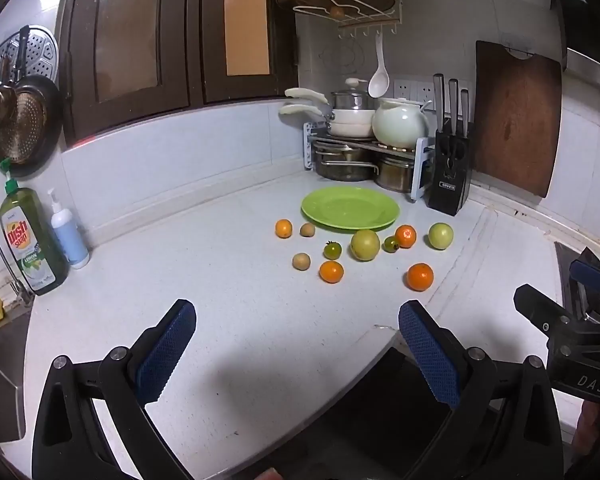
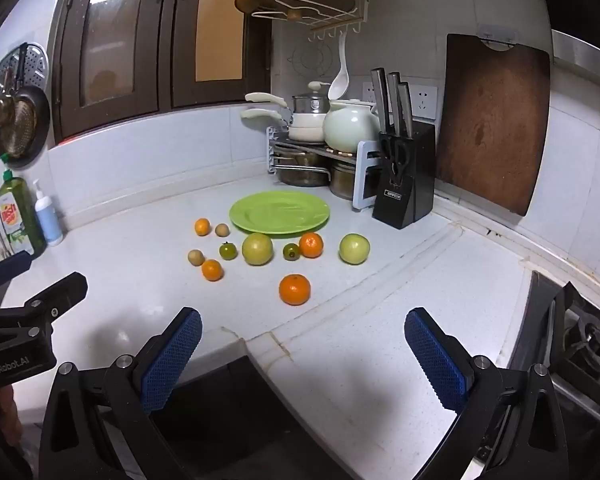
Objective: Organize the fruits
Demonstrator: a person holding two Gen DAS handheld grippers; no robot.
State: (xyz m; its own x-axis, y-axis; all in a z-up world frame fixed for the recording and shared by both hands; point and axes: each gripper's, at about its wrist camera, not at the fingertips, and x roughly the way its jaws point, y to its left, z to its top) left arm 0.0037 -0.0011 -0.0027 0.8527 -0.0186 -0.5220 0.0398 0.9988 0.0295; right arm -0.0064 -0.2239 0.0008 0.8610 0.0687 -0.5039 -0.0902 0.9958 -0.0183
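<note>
A green plate (image 1: pixel 350 208) (image 2: pixel 279 213) lies on the white counter, nothing on it. In front of it lie loose fruits: several oranges, the nearest (image 1: pixel 420 277) (image 2: pixel 295 289), two large green apples (image 1: pixel 365 245) (image 1: pixel 441 235) (image 2: pixel 257 249) (image 2: pixel 354 248), two small green tomatoes (image 1: pixel 332 250) (image 2: pixel 228 251) and two small brown kiwis (image 1: pixel 301 261) (image 2: pixel 196 257). My left gripper (image 1: pixel 296 320) is open and empty, near the counter's front edge, well short of the fruits. My right gripper (image 2: pixel 302 328) is open and empty, also short of them.
A pot rack (image 1: pixel 360 152) with pots and a white kettle and a black knife block (image 1: pixel 450 176) stand behind the plate. A cutting board (image 2: pixel 492 124) leans on the wall. Dish soap (image 1: pixel 30 240) stands left near the sink. A stove (image 2: pixel 580 344) is at the right.
</note>
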